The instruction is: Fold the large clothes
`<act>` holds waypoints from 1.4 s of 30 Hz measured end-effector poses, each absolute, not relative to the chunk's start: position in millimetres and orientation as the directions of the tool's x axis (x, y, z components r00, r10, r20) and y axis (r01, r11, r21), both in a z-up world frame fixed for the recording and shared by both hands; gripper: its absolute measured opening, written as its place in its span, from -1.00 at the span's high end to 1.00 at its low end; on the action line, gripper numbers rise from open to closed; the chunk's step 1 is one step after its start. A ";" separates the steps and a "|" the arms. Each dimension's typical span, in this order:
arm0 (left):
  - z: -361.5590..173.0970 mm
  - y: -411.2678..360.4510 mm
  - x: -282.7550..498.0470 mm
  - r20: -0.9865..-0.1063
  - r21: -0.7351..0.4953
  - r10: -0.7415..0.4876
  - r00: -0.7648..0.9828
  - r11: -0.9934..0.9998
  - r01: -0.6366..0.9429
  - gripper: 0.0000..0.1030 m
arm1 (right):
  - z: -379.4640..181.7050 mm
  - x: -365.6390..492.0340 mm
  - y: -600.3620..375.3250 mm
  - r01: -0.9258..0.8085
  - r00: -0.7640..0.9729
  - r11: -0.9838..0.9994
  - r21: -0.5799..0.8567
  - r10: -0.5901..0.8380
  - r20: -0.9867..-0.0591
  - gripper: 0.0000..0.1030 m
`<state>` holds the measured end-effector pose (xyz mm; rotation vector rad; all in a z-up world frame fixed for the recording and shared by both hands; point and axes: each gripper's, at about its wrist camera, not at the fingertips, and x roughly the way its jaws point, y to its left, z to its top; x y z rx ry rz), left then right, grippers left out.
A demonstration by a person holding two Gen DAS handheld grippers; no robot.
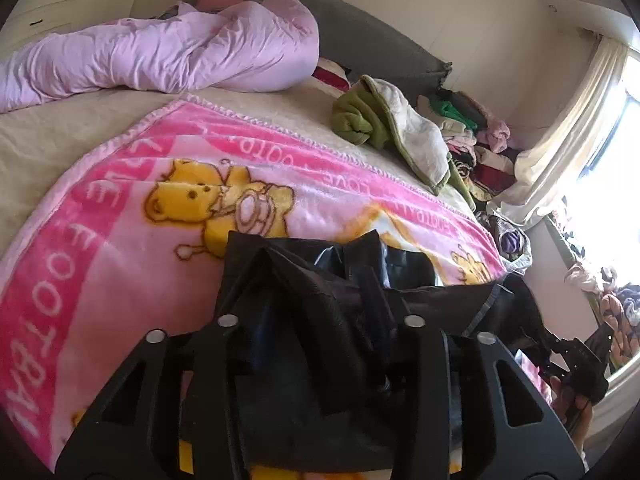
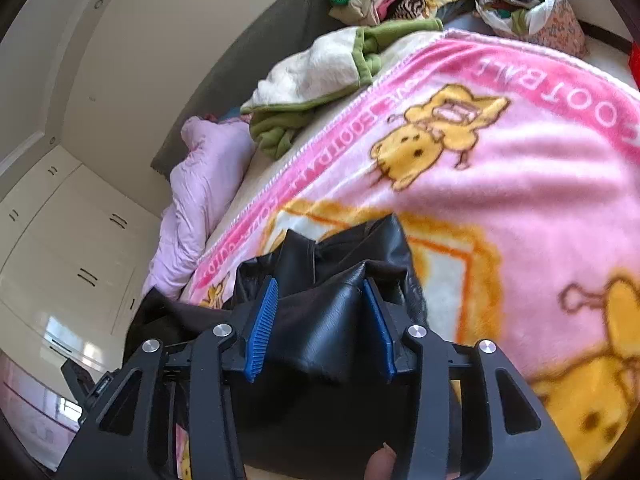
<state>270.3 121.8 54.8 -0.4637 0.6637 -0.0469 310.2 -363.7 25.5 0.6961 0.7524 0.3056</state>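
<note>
A black shiny garment (image 1: 320, 280) hangs bunched over the pink bear blanket (image 1: 140, 208) on the bed. My left gripper (image 1: 316, 320) is shut on a thick fold of it; the cloth hides the fingertips. In the right wrist view my right gripper (image 2: 320, 300) is shut on another bunch of the black garment (image 2: 344, 248), pinched between the blue pads (image 2: 262, 320). The garment stretches between both grippers, lifted a little above the blanket (image 2: 520, 160). The right gripper also shows at the right edge of the left wrist view (image 1: 576, 364).
A rolled pink duvet (image 1: 160, 48) lies at the head of the bed by the grey headboard (image 1: 360, 28). A green and cream fleece (image 1: 388, 120) and a pile of clothes (image 1: 472, 136) sit at the far side. Curtained window (image 1: 580, 120) on the right; white wardrobes (image 2: 72, 240) stand nearby.
</note>
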 end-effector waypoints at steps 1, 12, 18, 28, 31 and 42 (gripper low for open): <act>55.9 120.4 269.8 -0.577 -0.427 -0.187 0.795 0.899 -0.099 0.27 | 26.1 308.8 -365.8 -0.014 0.706 0.736 0.676 0.486 -0.515 0.08; 77.6 107.5 258.5 -0.539 -0.271 -0.047 0.841 0.955 -0.121 -0.10 | 36.4 289.2 -349.9 -0.119 0.727 0.874 0.472 0.401 -0.558 -0.34; 44.5 99.7 280.7 -0.628 -0.086 0.073 0.775 0.983 -0.162 -0.38 | 26.5 305.9 -333.2 -0.124 0.719 0.934 0.334 0.317 -0.619 -0.37; -8.4 101.3 319.2 -0.734 -0.079 0.023 0.679 0.990 -0.119 -0.38 | -11.4 364.6 -314.4 -0.112 0.667 0.975 0.194 0.218 -0.712 -0.38; -14.8 96.1 324.0 -0.735 -0.075 0.026 0.677 0.990 -0.120 -0.11 | -12.6 374.3 -315.9 -0.106 0.677 0.967 0.233 0.242 -0.696 0.12; 5.3 95.7 317.2 -0.682 -0.070 0.035 0.730 0.991 -0.113 0.94 | 16.8 355.3 -341.8 -0.109 0.749 0.924 0.367 0.319 -0.581 0.79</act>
